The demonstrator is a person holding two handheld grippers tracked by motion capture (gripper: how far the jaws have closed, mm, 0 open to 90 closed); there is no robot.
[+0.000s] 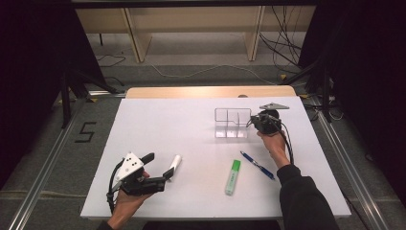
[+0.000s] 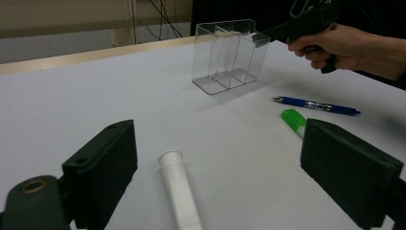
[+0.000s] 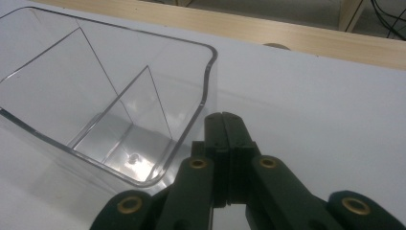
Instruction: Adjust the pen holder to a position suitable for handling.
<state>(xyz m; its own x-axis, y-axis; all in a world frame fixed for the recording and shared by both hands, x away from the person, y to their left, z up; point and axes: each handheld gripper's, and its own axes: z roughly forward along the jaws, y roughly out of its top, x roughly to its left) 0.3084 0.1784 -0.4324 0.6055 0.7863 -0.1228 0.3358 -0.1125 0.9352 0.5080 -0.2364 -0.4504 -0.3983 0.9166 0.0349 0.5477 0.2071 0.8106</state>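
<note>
A lab-style recording space: a white-topped table [image 1: 191,124] on grey carpet [image 1: 72,158] marked with a taped "5" [image 1: 85,132], black curtains [image 1: 28,72], floor rails [image 1: 43,167], loose cables [image 1: 282,43] and wooden shelving [image 1: 191,24] behind.

Clear plastic organizer [image 1: 232,122]: upright, open-topped, divided into compartments, far right of table. White tube [image 1: 175,163]: lying flat, near left. Green highlighter [image 1: 232,177]: lying flat, near centre. Blue pen [image 1: 257,165]: lying at a slant, just right of highlighter, apart from it.
</note>
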